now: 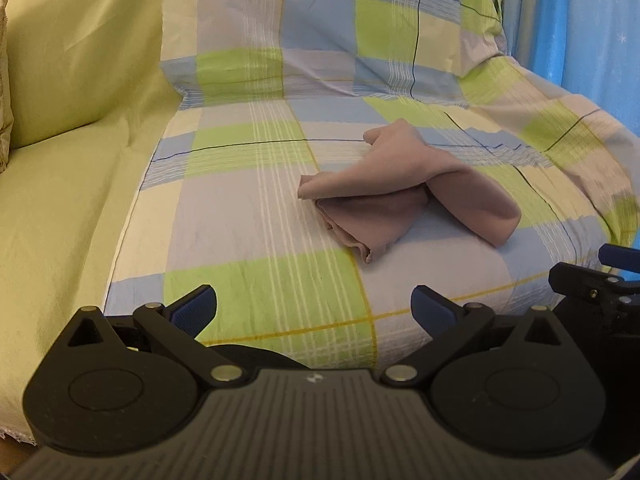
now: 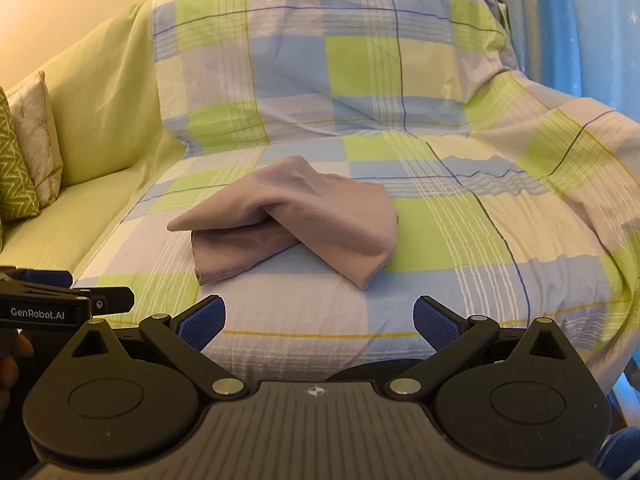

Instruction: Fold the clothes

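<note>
At the left, two cushions (image 2: 28, 160) lean on the green-covered sofa (image 1: 72, 184). The left gripper (image 1: 314, 312) hangs over the front edge of the checked sheet (image 1: 248, 216), jaws spread wide and empty. Mid-seat, toward the sheet's right half, lies the mauve cloth (image 1: 404, 192), bundled with two lobes crossing, not a flat fold. The right gripper (image 2: 320, 320) is likewise agape, holding nothing. If it needs squaring, each claw should pinch a hemmed corner, lift, and spread it flat before creasing.
</note>
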`<state>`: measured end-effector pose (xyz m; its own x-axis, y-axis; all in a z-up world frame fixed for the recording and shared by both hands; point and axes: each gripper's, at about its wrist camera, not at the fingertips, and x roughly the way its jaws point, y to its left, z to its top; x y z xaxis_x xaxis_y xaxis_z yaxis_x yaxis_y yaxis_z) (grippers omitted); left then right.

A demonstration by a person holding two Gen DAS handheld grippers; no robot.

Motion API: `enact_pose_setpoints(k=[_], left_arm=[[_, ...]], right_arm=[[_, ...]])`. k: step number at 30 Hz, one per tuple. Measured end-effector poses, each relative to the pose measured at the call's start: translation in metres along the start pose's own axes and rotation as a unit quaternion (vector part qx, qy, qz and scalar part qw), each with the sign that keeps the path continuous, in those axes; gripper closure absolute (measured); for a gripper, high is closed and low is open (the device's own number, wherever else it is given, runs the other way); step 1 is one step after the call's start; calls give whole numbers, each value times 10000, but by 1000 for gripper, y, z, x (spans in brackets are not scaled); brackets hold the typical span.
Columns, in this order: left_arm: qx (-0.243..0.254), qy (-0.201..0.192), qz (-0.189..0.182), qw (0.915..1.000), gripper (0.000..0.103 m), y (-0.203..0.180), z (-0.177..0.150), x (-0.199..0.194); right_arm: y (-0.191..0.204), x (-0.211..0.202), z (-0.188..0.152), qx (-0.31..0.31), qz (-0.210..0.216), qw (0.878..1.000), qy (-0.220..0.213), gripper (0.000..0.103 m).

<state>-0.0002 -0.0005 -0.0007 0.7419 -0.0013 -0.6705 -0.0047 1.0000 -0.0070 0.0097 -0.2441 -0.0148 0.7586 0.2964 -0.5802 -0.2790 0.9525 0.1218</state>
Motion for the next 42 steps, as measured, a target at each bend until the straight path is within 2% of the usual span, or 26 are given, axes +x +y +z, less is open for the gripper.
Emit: enact_pose_setpoints(k=[7,10,15,19,27,42], left_arm=[[-197,-202,-152,9995,1,-1,-1,1],[-110,-288,-81,9995,1,-1,0,-2],[117,-445,96,9989,1,0,6,-6],[-27,-247,40,9997,1,5,3,4],[-41,-264,-28,9996,1,6,1,4],[115,-294,77,9995,1,-1,3,5]], right_arm=[[-12,4,1,335,197,9992,69,0],[-2,2,-2,135,47,9999,16,0],[-3,3,-4,214,75,9997,27,0],[-4,5,-4,252,85,9996,49,0],[-3,6,-3,227,69,9997,99,0],[-4,7,-3,221,21,9996,154,0]])
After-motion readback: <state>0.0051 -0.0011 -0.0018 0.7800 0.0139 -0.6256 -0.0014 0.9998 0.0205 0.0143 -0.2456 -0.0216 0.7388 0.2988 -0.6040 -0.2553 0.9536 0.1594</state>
